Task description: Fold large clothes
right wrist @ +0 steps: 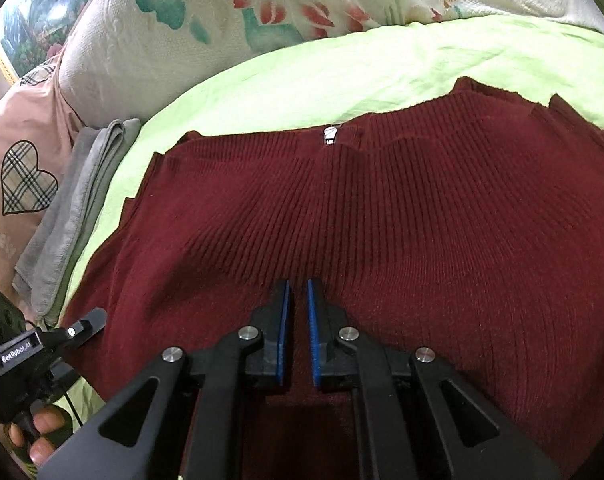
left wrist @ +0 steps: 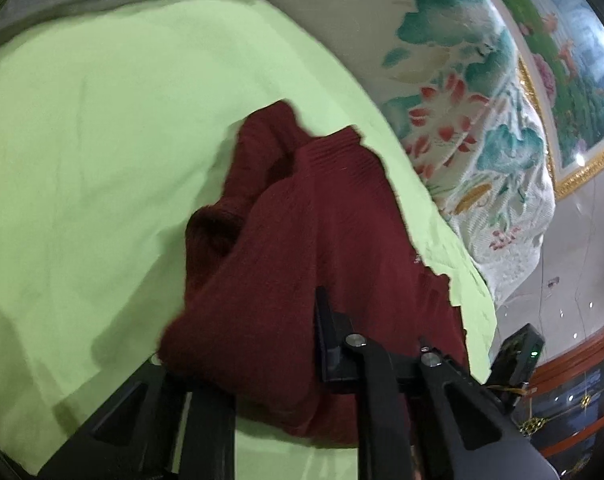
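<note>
Lying across green sheet (right wrist: 381,60), sweater (right wrist: 381,220), zipper (right wrist: 329,136) at far edge. Pinching near hem between nearly closed pads, right gripper (right wrist: 298,304). Gripping bunched left side, left gripper (left wrist: 258,364), jaws nearly closed, cloth draping over 1 finger.

We see the right gripper (right wrist: 298,316) at bottom centre: black linkage arms, silver screws, blue pads (right wrist: 312,332). Lower left, left gripper (right wrist: 92,322): black body, white lettering, thin cable.

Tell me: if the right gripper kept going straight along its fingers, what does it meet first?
Probably the maroon sweater: the right gripper is angled down at the ribbed knit just ahead of its nearly shut fingertips, short of the zipper pull. Depth is hard to judge.
</note>
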Demonstrator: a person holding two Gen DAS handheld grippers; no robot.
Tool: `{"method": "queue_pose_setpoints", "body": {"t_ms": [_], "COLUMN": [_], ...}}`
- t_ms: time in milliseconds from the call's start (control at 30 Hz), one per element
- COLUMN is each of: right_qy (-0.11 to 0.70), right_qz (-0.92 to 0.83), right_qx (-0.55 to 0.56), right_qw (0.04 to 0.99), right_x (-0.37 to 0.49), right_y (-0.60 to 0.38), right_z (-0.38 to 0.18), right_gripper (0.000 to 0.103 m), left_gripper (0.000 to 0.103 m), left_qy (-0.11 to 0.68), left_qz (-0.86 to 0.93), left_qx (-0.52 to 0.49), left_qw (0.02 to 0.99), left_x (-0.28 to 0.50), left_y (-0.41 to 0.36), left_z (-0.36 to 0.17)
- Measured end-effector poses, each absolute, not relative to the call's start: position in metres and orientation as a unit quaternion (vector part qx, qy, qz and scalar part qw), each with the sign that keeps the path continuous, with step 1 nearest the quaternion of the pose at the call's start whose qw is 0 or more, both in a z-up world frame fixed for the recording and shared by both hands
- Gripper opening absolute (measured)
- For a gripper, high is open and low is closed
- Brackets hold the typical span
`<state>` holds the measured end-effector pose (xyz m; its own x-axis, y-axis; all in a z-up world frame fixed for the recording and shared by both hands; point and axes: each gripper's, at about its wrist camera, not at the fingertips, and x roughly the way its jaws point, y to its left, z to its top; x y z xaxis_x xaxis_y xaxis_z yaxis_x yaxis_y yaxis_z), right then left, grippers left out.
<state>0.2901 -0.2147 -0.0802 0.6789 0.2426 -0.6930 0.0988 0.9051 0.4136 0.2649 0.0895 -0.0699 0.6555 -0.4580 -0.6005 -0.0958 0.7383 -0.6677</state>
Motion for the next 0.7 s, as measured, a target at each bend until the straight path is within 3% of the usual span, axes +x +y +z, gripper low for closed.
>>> {"method": "queue_pose_setpoints", "body": {"t_ms": [167, 333, 533, 600, 700], "right_qy": [0.402, 0.384, 0.301, 0.292, 0.285], "right_qz": [0.064, 0.124, 0.078, 0.075, 0.1], "right_qx": [0.249, 0.394, 0.488, 0.512, 0.53], "right_qw": [0.879, 0.826, 0.816, 0.805, 0.792], "right_x": [0.292, 0.276, 0.222, 0.212, 0.205], "right_y": [-0.223, -0.275, -0.36, -0.376, -0.384], "right_z": [-0.084, -0.087, -0.079, -0.084, -0.085], "right_gripper": [0.007, 0.008, 0.013, 0.028, 0.043], "left_gripper": [0.011, 0.01, 0.007, 0.007, 0.007], "left_qy": [0.366, 0.353, 0.394, 0.424, 0.435], "left_qz": [-0.154, -0.24, -0.323, -0.325, -0.318], "left_qx": [-0.299, -0.242, -0.172, -0.146, -0.138], "left_qw": [0.868, 0.871, 0.843, 0.833, 0.831], "left_x": [0.262, 0.257, 0.252, 0.252, 0.25], "left_y": [0.049, -0.022, -0.126, -0.154, -0.164], "left_z": [-0.024, 0.013, -0.005, -0.028, -0.046]}}
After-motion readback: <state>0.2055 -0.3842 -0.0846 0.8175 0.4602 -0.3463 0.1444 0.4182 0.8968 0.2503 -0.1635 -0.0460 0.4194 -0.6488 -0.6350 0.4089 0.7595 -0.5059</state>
